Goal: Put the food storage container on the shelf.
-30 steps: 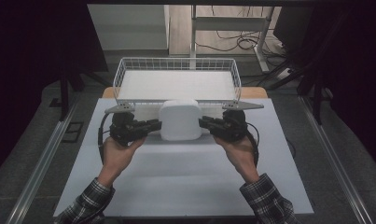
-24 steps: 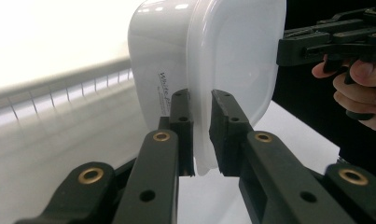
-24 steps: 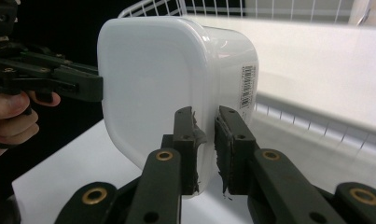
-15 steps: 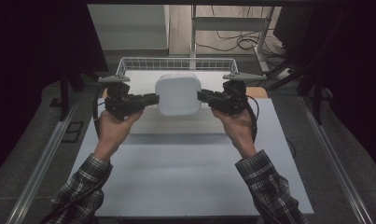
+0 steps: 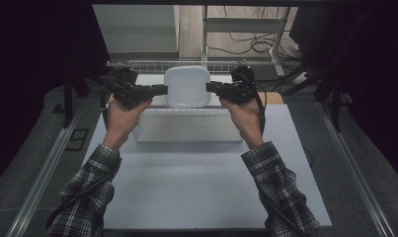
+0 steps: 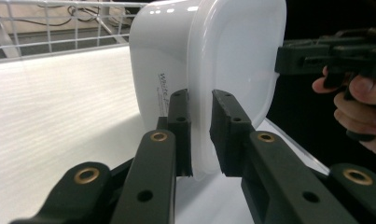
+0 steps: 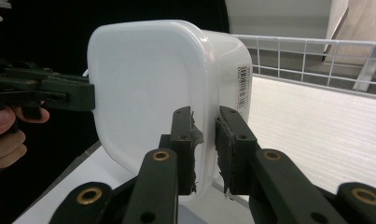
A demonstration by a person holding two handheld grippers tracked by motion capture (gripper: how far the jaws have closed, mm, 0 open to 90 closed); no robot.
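I hold a white lidded container (image 5: 187, 87) up in the air between both grippers, over the near rail of the wire basket (image 5: 186, 64) at the far end of the table (image 5: 201, 182).

L gripper (image 5: 159, 90) pinches the container's left rim; R gripper (image 5: 212, 87) pinches the right rim. Both sets of jaws are nearly closed, pads pressing on the thin lid lip, nothing else in them. The left gripper view shows my L jaws either side of the lip of the container (image 6: 209, 70); the right gripper view shows the same on the opposite edge (image 7: 153, 84), R gripper's pads looking worn or ragged.

Key relation: the container sits dead centre between the two grippers, tilted up so its lid faces back toward me and its base faces the basket on the far side. It looks roughly square w/ rounded corners, so no strong long axis; the grip line runs left-right. Neither hand is nearer, both at equal reach. My guess at the coming move: carry it far and down into the basket, so both hands must travel together and keep the pinch even, or it twists out.

Writing: on the container's side wall, left gripper view, small script print starting "White…", rest cut off by the jaw. Right gripper view: barcode sticker (image 7: 244, 87) on the side wall, digits too small to read. No other brand legible.
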